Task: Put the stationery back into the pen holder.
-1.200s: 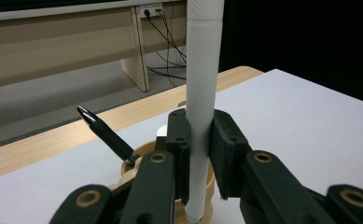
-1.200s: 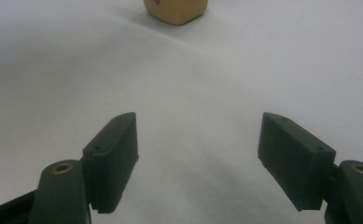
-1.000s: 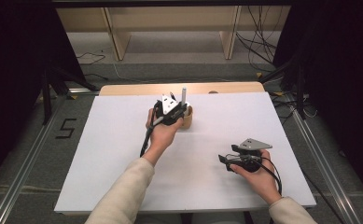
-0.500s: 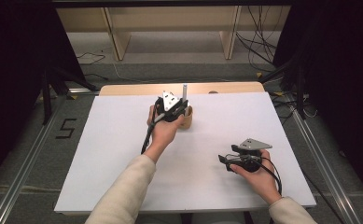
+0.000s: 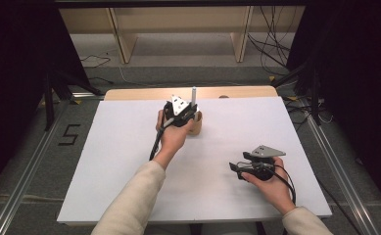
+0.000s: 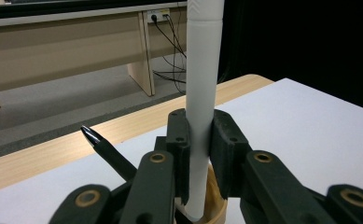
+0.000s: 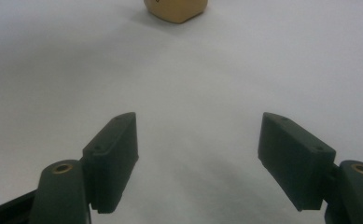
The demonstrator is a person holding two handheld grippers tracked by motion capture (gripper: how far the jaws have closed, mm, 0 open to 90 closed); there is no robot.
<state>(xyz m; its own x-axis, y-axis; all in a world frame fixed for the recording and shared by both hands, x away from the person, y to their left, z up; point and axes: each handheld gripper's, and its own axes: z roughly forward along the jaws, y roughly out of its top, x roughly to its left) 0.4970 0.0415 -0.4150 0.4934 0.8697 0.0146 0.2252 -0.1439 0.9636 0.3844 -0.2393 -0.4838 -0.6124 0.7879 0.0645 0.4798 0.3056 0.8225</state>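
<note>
Left gripper (image 6: pixel 198 154): jaws clenched on a white pen (image 6: pixel 201 93), held upright, its lower end inside a small tan wooden cup (image 5: pixel 196 123) at the far middle of the white tabletop (image 5: pixel 105 161); a black pen (image 6: pixel 105 150) leans tilted in the same cup, just beside the white one. Right gripper (image 7: pixel 198 154): jaws released, spread wide with nothing between them, low over the bare tabletop near its right front, well apart from the cup and aimed toward it.
</note>
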